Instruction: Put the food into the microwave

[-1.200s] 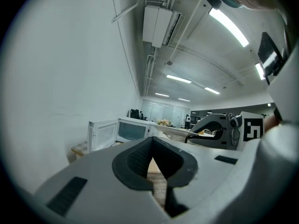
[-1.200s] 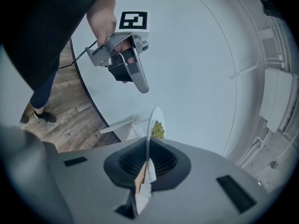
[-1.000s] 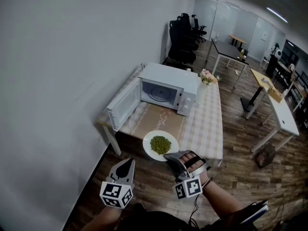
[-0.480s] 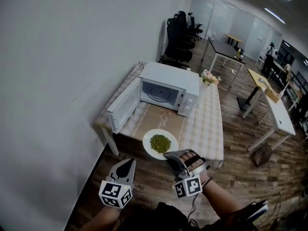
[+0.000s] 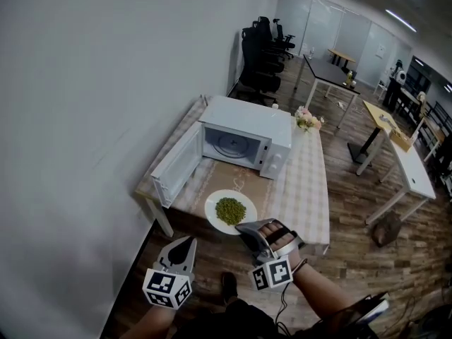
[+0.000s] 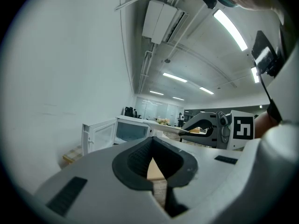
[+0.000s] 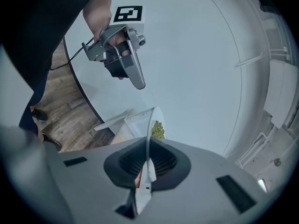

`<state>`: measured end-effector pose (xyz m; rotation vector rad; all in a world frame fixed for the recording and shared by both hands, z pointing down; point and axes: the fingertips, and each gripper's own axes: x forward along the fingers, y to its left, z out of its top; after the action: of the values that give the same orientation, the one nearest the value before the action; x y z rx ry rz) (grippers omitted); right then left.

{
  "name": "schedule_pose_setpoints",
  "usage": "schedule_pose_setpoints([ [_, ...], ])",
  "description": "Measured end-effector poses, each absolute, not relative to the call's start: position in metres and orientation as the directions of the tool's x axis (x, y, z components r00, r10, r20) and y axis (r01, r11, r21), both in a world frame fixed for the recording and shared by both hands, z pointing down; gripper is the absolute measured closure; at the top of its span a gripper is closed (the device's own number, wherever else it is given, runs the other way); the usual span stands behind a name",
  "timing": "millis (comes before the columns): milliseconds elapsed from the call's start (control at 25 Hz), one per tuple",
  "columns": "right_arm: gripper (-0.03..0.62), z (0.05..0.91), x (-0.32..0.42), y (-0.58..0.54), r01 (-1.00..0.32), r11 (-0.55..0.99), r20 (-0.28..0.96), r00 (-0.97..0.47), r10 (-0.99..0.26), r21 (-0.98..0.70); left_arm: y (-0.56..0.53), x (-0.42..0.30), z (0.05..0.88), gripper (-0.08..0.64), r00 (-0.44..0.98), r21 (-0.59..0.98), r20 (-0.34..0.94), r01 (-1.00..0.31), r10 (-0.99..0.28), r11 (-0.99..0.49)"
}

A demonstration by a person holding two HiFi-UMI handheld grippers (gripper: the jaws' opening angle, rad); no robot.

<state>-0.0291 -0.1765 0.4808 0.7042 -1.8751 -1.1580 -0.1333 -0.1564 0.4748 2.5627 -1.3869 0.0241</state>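
the right gripper (image 5: 244, 227) has its jaws clamped on the near rim of a white plate (image 5: 249, 202) of green peas (image 5: 230, 210), and it holds the plate in the air by the near edge of the table (image 5: 304, 189). the microwave (image 5: 247, 122) stands on this table with its door (image 5: 173, 168) open, apart from the plate. the left gripper (image 5: 185, 244) hangs lower, with its jaws together and nothing between them.
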Motion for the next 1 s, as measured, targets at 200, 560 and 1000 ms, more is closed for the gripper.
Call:
schedule_pose_setpoints([
  [200,0.574,0.474,-0.019,-0.208,-0.048,0.416,0.331,-0.527,-0.783,0.908,-0.186,-0.125,0.467,0.552,0.546,0.177,0.125,-0.834,-0.829,-0.523],
  [560,0.574,0.472,0.006,-0.279,-0.047,0.407,0.322,-0.532,-0.783,0.912,-0.257,-0.099,0.463,0.552,0.543,0.160,0.128,-0.837,-0.830,-0.523],
  [1000,0.574,0.487,0.025,-0.346,-0.003,0.426,0.351,-0.561,-0.749,0.905,-0.327,-0.075,0.472,0.552,0.514,0.165,0.142,-0.855,-0.846,-0.492],
])
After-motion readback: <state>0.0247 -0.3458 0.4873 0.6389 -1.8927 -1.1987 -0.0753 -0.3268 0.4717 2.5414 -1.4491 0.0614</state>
